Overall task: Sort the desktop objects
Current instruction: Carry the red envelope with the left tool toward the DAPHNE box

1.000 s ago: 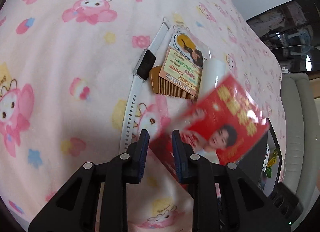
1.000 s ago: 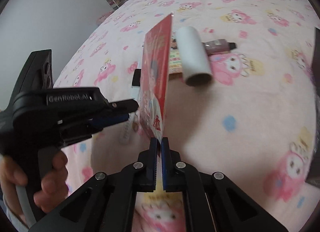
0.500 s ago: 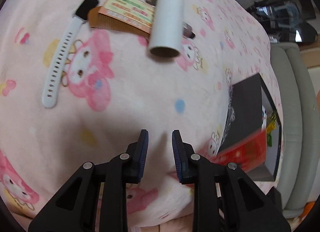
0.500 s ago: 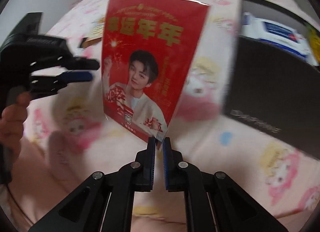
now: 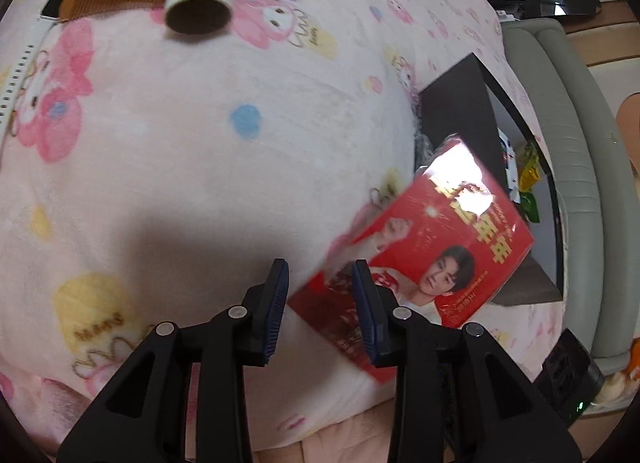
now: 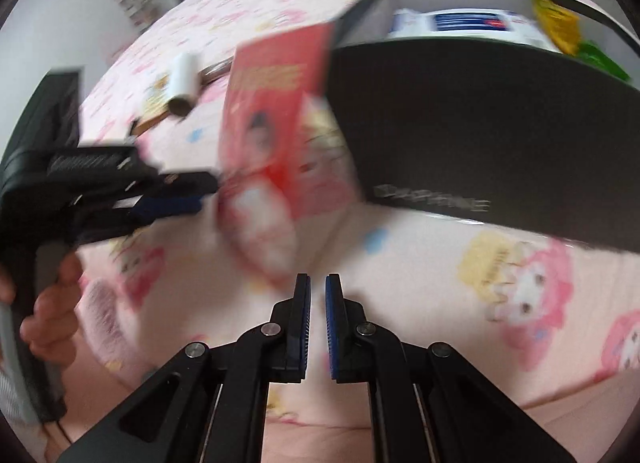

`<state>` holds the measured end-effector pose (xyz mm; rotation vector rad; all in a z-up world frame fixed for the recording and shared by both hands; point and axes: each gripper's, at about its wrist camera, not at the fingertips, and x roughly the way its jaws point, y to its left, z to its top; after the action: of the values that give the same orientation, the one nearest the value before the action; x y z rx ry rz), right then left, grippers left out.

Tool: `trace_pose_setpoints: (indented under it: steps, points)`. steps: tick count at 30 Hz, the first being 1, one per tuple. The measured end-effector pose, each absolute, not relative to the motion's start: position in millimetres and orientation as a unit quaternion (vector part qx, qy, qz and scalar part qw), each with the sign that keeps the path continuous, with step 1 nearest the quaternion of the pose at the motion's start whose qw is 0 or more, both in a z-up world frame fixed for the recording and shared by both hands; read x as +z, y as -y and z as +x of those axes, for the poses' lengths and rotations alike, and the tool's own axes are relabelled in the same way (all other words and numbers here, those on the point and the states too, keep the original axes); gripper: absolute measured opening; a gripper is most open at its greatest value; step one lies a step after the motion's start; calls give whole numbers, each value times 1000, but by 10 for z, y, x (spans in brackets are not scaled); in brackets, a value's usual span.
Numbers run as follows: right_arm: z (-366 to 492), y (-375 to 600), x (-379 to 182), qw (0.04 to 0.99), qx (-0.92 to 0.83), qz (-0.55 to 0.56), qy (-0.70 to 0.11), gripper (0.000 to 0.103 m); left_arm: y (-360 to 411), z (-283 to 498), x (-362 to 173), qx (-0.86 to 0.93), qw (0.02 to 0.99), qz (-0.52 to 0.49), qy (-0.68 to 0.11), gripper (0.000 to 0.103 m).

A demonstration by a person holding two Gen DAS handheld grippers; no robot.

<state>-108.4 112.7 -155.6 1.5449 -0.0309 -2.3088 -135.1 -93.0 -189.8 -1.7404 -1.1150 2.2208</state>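
1. The fingers of the right gripper (image 6: 318,279) are parted by only a narrow gap, and nothing is held.
2. The fingers of the left gripper (image 5: 321,267) are wider apart. A corner of the red card (image 5: 460,231) is seen between them, unclamped.
3. The card is tilted just outside the black box (image 6: 480,135).
4. Probably the card's edge should be clamped firmly, then carried over the box wall.
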Motion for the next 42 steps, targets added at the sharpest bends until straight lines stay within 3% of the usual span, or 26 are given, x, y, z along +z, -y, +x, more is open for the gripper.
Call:
trace_pose_setpoints:
  steps: [13, 16, 18, 25, 32, 37, 42]
  points:
    - [-1137, -1105, -1329, 213, -834, 502, 75, 6, 893, -1247, -1940, 720, 54, -579, 379, 32]
    - [-1170, -1088, -1209, 246, -829, 490, 113, 12, 901, -1229, -1907, 725, 49, -577, 372, 32]
    - [-1215, -956, -1268, 268, -814, 500, 121, 24, 885, -1233, -1892, 730, 47, -578, 362, 32]
    - [-1266, -806, -1657, 217, -792, 567, 67, 25, 844, -1261, -1951, 723, 52, -584, 365, 34]
    - [-1264, -1044, -1980, 204, -762, 601, 132, 25, 669, -1339, -2038, 716, 78, -592, 362, 35]
    - [-1230, -1094, -1967, 209, -765, 593, 138, 25, 568, -1315, -2003, 726, 76, -605, 319, 16]
    - [-1203, -1175, -1887, 209, -771, 584, 147, 25, 404, -1225, -1974, 723, 105, -617, 293, 13]
